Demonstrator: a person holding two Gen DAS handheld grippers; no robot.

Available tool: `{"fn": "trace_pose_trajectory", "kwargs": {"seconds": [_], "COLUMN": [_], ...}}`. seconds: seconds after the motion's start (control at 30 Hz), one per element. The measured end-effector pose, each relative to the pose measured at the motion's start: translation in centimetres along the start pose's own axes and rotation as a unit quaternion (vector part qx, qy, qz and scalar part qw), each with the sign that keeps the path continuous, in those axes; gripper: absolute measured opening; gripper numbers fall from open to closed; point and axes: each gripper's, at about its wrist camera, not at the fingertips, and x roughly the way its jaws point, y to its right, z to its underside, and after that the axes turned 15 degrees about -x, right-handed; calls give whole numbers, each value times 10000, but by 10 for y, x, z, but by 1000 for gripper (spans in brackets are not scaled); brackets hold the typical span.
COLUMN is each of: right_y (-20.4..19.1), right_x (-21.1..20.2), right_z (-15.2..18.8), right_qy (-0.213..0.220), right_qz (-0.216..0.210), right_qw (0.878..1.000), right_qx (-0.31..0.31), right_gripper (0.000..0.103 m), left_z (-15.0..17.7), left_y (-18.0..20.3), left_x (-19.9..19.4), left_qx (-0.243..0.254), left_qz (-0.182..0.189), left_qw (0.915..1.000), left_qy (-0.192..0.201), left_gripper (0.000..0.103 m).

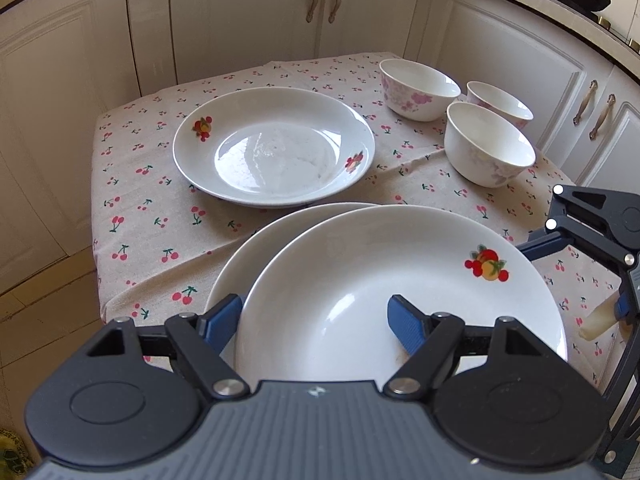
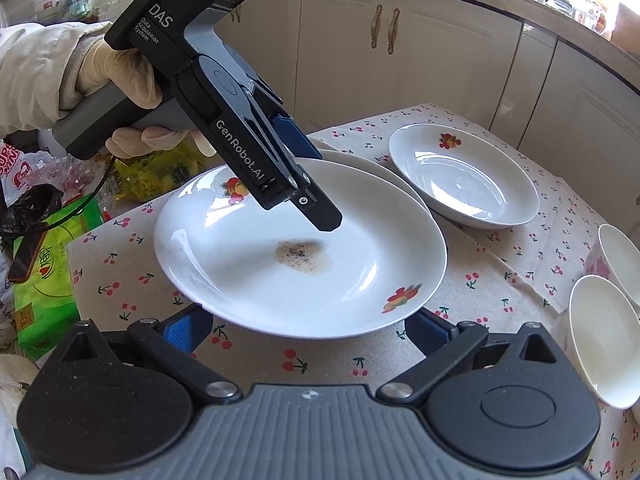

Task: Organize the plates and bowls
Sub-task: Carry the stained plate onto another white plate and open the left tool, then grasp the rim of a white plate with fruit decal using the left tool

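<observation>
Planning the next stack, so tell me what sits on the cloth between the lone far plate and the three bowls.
Nothing: in the left wrist view only bare cherry-print tablecloth separates the far plate from the bowls.

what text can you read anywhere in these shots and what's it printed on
"DAS" and below it "Data Acquisition System": top of the black left gripper.
"GenRobot.AI": along that gripper's arm.
Print on the green packet and the red-and-white bag beside the table: too blurred to read.
White plates and bowls: pictures only, no words.
</observation>
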Motion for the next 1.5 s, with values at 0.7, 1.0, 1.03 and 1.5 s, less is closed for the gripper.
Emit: {"fn": "trace_pose_trajectory", "kwargs": {"seconds": [0.7,1.0,1.03,1.5], "right_y": [-9,17,23,125], "right_x": [-41,-55,-54,-10], "right_z": [7,7,6,0], "right_qy": [385,535,549,316], "right_qz": [530,991,1029,1015], "right_qw": [9978,9936,9932,9943], "right_qx": [102,47,48,27], "right_gripper": [103,103,103,103], "left_z": [4,-17,-21,-81], "left_y": [-2,5,4,-19], "left_x": [-31,-39,-38,20], "left_qx": [-143,-94,-117,-323], "left_qz": [-425,-393,-383,-410], "left_qw": [9980,9966,9965,9967], "left_qy": [444,714,727,626], "left_gripper": [84,84,84,84]}}
